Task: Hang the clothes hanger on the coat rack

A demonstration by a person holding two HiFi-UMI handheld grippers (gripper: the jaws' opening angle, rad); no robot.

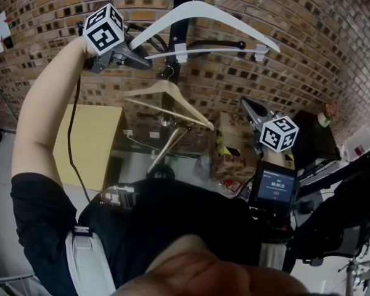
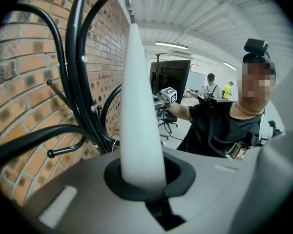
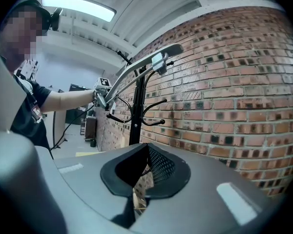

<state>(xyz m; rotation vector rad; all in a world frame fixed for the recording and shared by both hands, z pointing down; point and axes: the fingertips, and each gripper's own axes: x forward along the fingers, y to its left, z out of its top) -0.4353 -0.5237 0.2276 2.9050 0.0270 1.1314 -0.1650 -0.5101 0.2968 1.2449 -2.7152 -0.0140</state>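
A white clothes hanger [image 1: 200, 10] with two clips on its lower bar is up by the top of the black coat rack [image 1: 171, 66], in front of the brick wall. My left gripper [image 1: 142, 59] is shut on the hanger's left arm end. In the left gripper view the white arm [image 2: 136, 106] rises out of the closed pads, with my left gripper [image 2: 141, 179] beside the rack's curved hooks [image 2: 83, 82]. The hanger's hook is cut off at the top edge. My right gripper [image 1: 250, 106] hangs lower right, shut and empty [image 3: 136, 186]; its view shows the hanger [image 3: 146, 62] and rack [image 3: 136, 116] ahead.
A wooden hanger [image 1: 169, 100] hangs lower on the rack. A cardboard box [image 1: 231, 150] and a pale board [image 1: 92, 143] stand by the wall below. A small screen device [image 1: 274, 187] sits at the lower right. Other people [image 2: 211, 84] stand far back in the room.
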